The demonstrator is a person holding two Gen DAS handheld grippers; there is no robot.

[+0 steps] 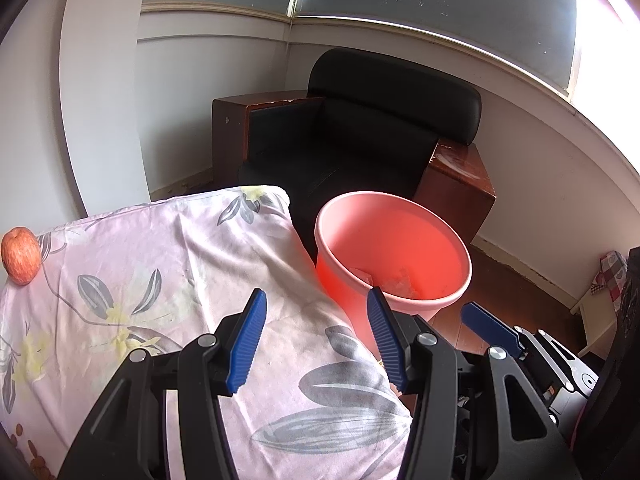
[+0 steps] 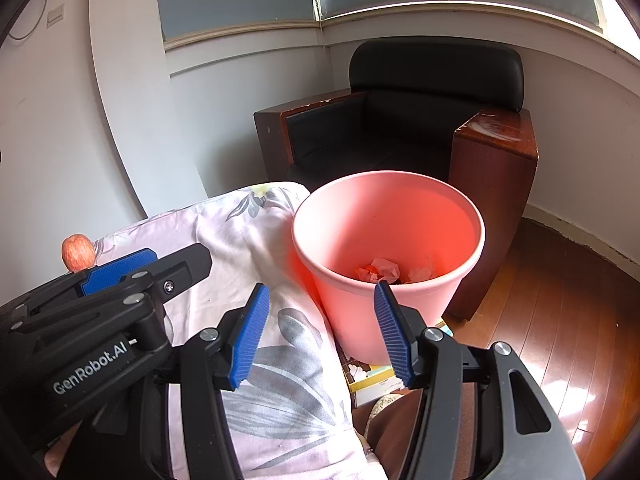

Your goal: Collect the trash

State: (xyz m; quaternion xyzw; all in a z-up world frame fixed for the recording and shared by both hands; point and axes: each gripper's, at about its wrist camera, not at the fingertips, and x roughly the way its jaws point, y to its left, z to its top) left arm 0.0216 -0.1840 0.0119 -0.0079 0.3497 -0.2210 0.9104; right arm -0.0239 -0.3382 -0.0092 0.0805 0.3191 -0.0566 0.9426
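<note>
A pink plastic bin (image 1: 394,248) stands on the floor beside a table draped in a pale floral cloth (image 1: 168,280). It also shows in the right wrist view (image 2: 388,236), with crumpled paper trash (image 2: 380,270) at its bottom. My left gripper (image 1: 316,340) is open and empty above the cloth's right edge. My right gripper (image 2: 320,334) is open and empty, level with the bin's near wall. The left gripper's body (image 2: 116,280) shows at the left of the right wrist view.
An apple (image 1: 21,255) sits on the cloth at the far left. A black armchair (image 1: 360,132) with wooden arms stands behind the bin. Small boxes (image 2: 372,380) lie on the wooden floor (image 2: 560,320) under the bin's near side.
</note>
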